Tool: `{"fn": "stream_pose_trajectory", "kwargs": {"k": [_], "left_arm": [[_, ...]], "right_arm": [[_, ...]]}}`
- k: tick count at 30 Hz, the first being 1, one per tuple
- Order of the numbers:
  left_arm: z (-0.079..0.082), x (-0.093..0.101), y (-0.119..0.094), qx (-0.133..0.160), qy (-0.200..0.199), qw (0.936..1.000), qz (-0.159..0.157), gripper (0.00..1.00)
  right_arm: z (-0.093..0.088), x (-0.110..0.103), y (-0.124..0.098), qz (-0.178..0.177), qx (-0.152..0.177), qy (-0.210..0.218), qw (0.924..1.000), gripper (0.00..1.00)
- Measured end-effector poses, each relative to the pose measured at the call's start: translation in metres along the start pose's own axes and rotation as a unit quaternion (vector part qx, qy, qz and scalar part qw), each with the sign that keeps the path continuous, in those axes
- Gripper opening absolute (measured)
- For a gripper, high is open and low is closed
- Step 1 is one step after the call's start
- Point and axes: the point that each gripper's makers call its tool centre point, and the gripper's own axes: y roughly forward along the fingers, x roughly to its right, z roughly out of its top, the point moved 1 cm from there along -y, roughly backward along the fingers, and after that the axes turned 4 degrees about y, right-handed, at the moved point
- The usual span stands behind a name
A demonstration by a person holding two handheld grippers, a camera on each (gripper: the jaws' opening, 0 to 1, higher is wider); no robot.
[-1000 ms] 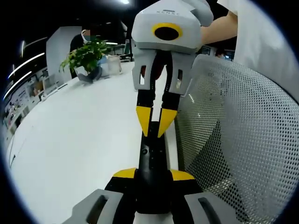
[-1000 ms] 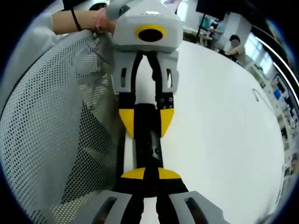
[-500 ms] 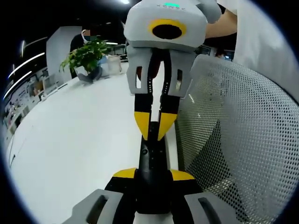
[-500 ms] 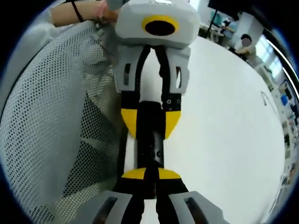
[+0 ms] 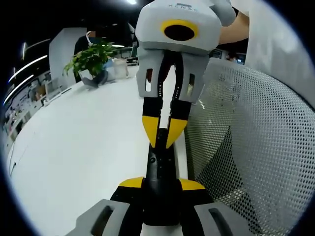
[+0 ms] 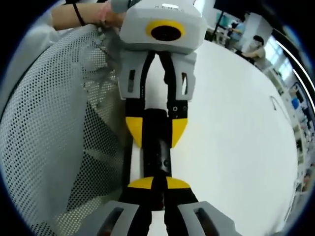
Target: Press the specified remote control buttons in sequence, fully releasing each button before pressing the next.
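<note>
In the left gripper view, a leafy plant (image 5: 91, 56) is sitting in a dark pot at the far edge of the white table (image 5: 74, 147). The left gripper (image 5: 161, 184) is rising from below, its yellow-tipped jaws clamping the near end of the black remote (image 5: 160, 164) from both sides. The remote is lying along the table edge, just beside a white mesh chair back (image 5: 246, 147). The right gripper (image 5: 162, 137) is reaching down from above, its jaws pinched together and their tips touching the remote's far end.

In the right gripper view, the right gripper (image 6: 158, 183) is showing its jaws pressed together over the remote (image 6: 158, 157). The left gripper (image 6: 156, 132) is facing it from the top, its jaws straddling and squeezing the remote. A person's hand (image 6: 106, 17) is holding that gripper's body.
</note>
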Motion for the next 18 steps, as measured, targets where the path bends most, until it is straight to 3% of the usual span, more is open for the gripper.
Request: {"fn": "stream_pose_trajectory", "kwargs": {"k": [9, 18], "left_arm": [[-0.0003, 0.0001, 0.0003, 0.000, 0.000, 1.0000, 0.000, 0.25], [-0.0005, 0.0004, 0.0001, -0.001, 0.000, 1.0000, 0.000, 0.25]], "right_arm": [[0.0009, -0.0013, 0.0020, 0.008, -0.022, -0.049, 0.9985, 0.03], [0.0031, 0.0010, 0.0046, 0.021, -0.053, -0.022, 0.9981, 0.03]]}}
